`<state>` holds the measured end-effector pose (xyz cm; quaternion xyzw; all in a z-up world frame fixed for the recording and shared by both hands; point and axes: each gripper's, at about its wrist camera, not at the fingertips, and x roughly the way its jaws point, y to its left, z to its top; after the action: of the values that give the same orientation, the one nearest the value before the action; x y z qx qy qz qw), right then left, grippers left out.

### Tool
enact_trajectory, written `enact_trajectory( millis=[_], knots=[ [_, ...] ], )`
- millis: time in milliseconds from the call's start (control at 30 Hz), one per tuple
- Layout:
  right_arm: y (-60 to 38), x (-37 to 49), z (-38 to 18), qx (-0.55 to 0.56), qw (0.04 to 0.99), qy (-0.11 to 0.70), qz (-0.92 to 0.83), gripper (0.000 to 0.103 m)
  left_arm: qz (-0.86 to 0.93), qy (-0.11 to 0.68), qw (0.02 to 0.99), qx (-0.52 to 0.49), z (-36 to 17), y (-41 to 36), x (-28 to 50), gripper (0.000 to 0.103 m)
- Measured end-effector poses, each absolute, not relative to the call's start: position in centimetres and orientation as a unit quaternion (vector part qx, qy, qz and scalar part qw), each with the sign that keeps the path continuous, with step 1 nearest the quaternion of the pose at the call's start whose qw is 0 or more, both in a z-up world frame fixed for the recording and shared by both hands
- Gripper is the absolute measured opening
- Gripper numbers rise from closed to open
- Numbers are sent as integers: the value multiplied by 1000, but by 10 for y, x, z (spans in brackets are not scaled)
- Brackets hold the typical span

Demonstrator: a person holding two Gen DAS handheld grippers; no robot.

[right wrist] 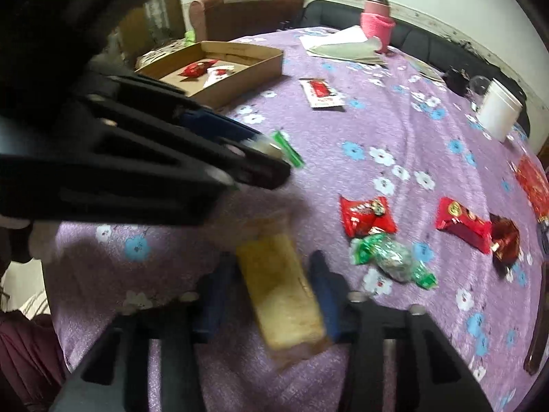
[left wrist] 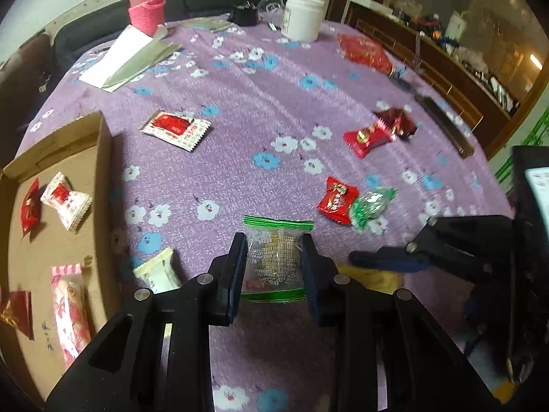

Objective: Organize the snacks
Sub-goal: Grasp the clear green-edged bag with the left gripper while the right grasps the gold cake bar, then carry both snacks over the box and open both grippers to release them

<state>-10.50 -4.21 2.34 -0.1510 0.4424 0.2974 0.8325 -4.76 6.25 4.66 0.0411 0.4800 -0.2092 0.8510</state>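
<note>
We have the left tool (left wrist: 273,267) clenched on a clear green-edged snack packet (left wrist: 276,257), held above the near edge of the surface (left wrist: 240,86). The right tool (right wrist: 272,295) straddles a yellow cake packet (right wrist: 281,295); we cannot tell whether it grips. The cardboard box (left wrist: 103,158) at the left edge holds 5 snacks, and 5 red wrappers lie toward the right edge.

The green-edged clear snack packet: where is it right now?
The green-edged clear packet sits between the left gripper fingers, low centre in the left wrist view, right of the cardboard box.
</note>
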Motion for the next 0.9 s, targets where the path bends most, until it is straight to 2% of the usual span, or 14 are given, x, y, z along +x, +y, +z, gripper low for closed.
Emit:
enact_trajectory(
  millis=[200,400,667,900],
  knots=[
    [-48,-106,34,-116,839,449,285,37,-197,449,871,-26,74,101,-67,30],
    [-28,-104,76,-61,843,427,321,36,-119,417,897,-89,93,181,-88,30],
    [51,-82,93,-19,816,434,380,36,-7,425,890,-163,66,282,-107,30],
    [117,-53,79,-10,802,459,381,36,13,433,877,-206,47,315,-113,30]
  ],
)
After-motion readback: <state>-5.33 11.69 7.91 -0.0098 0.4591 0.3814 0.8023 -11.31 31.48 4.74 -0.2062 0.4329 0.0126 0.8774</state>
